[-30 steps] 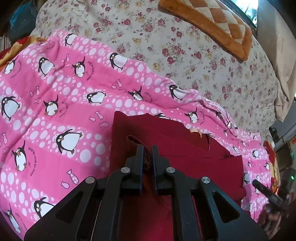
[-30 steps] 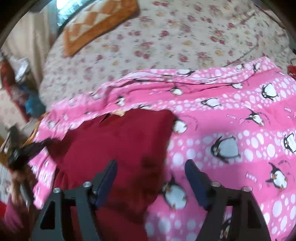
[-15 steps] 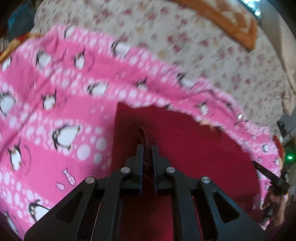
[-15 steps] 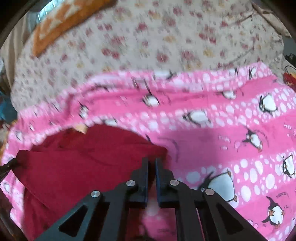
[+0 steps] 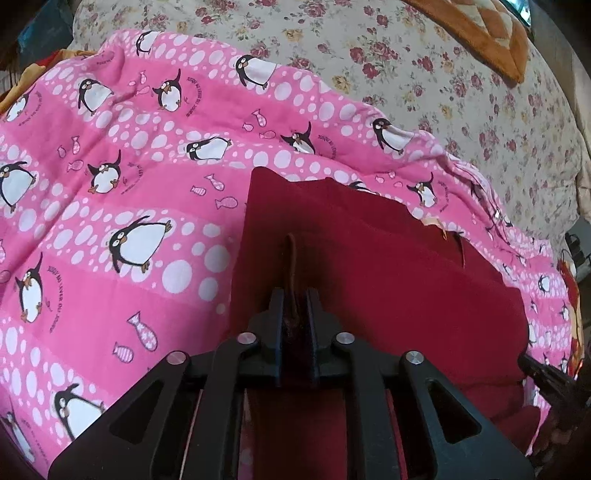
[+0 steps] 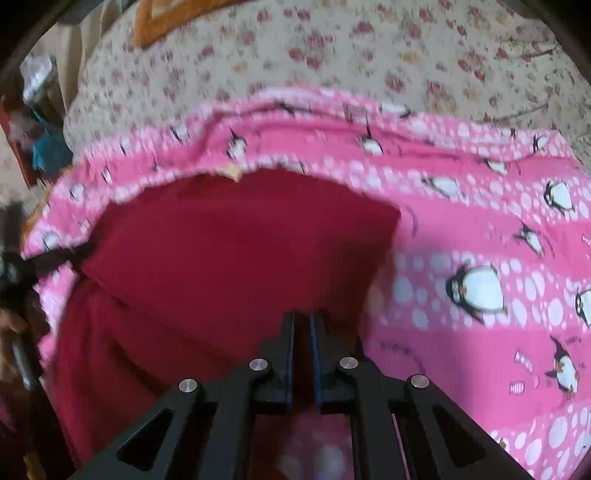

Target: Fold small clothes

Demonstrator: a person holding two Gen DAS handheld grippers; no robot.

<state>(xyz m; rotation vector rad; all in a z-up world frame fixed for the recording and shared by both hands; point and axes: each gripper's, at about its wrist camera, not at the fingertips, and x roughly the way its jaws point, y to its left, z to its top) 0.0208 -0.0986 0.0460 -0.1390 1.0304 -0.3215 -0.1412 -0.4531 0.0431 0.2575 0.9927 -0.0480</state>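
A dark red garment (image 5: pixel 388 266) lies on a pink penguin-print blanket (image 5: pixel 110 206). My left gripper (image 5: pixel 294 295) is shut on a pinched ridge of the red cloth near the garment's left side. In the right wrist view the same red garment (image 6: pixel 229 251) fills the middle and left, blurred by motion. My right gripper (image 6: pixel 301 321) is shut on the garment's near edge, close to its right side. A small tan label (image 5: pixel 434 221) shows at the garment's far edge.
The pink blanket (image 6: pixel 480 229) lies on a cream floral bedspread (image 5: pixel 424 74). An orange checked cushion (image 5: pixel 491 33) sits at the far end of the bed. The right gripper's tip (image 5: pixel 546 376) shows at the left view's right edge. Clutter stands beside the bed (image 6: pixel 37 110).
My right gripper went from open over the garment to shut on its near edge. Both grippers have shifted with the red cloth, and the garment's folded layers lie spread flatter.
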